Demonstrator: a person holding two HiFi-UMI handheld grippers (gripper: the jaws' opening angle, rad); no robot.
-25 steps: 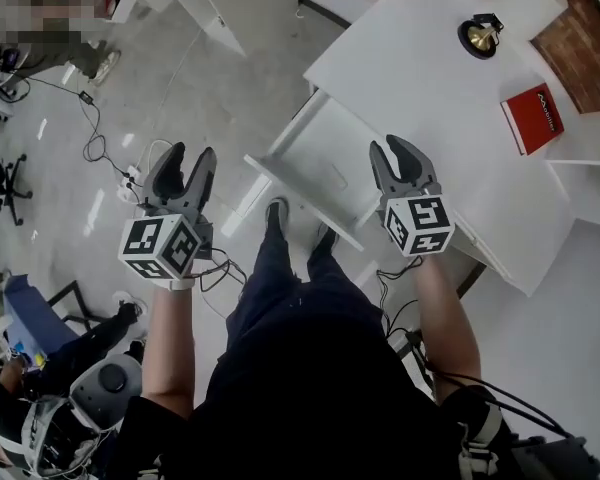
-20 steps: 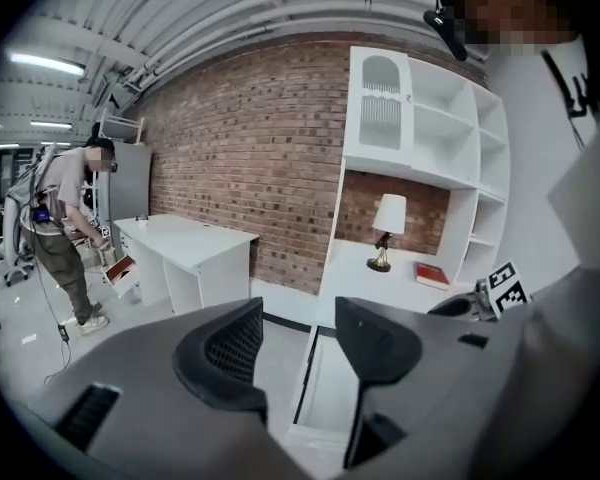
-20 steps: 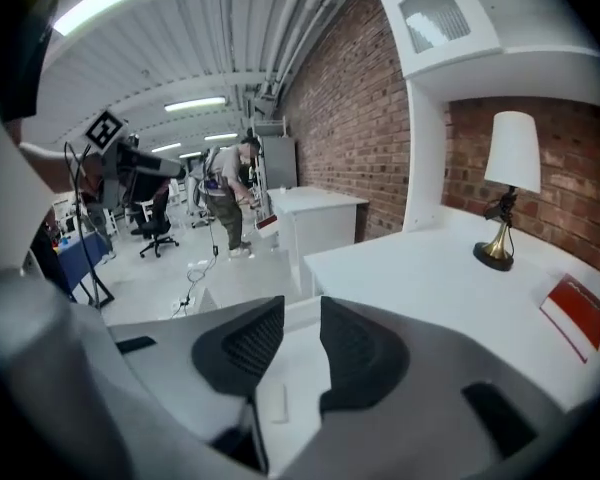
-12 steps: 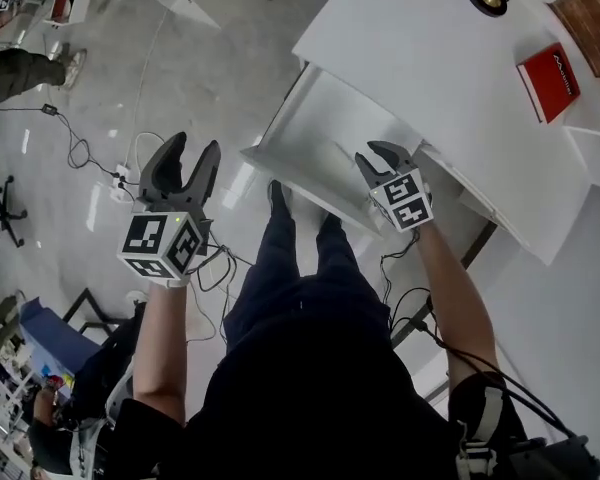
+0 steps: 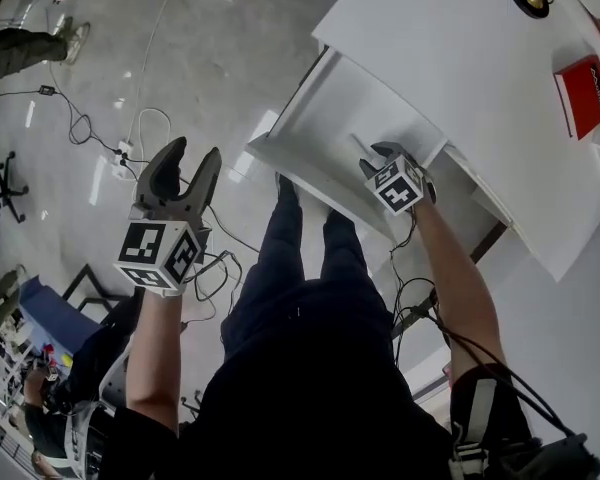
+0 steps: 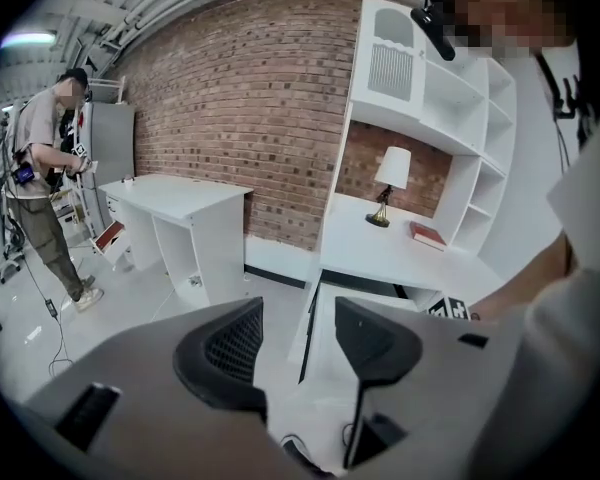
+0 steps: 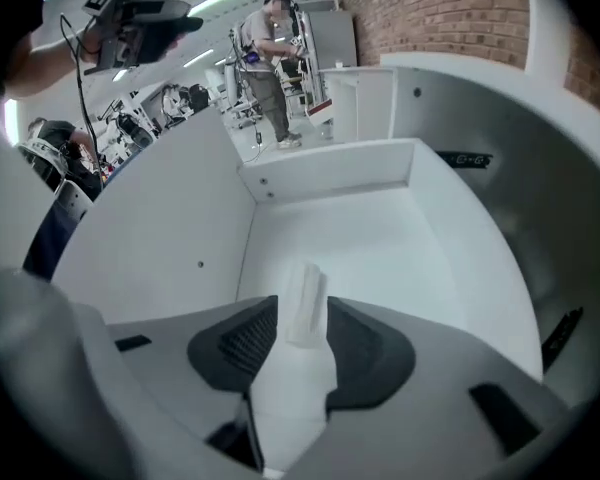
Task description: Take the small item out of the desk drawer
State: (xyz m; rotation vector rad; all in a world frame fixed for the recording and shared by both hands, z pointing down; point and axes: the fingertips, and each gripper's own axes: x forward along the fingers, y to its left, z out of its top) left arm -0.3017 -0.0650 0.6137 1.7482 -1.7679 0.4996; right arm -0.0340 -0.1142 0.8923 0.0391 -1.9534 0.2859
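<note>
Your right gripper [image 7: 302, 330] is in the drawer [image 7: 160, 258], jaws opening, the small white item [image 7: 305, 303] lying between them at frame centre, long axis running straight ahead. Your left gripper [image 6: 300, 343] hangs open, empty.

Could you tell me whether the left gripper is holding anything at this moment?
No, the left gripper has its jaws apart, with nothing between them.

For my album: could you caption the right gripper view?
Right hand-held gripper, jaws opening around a small white item in the open desk drawer.
</note>
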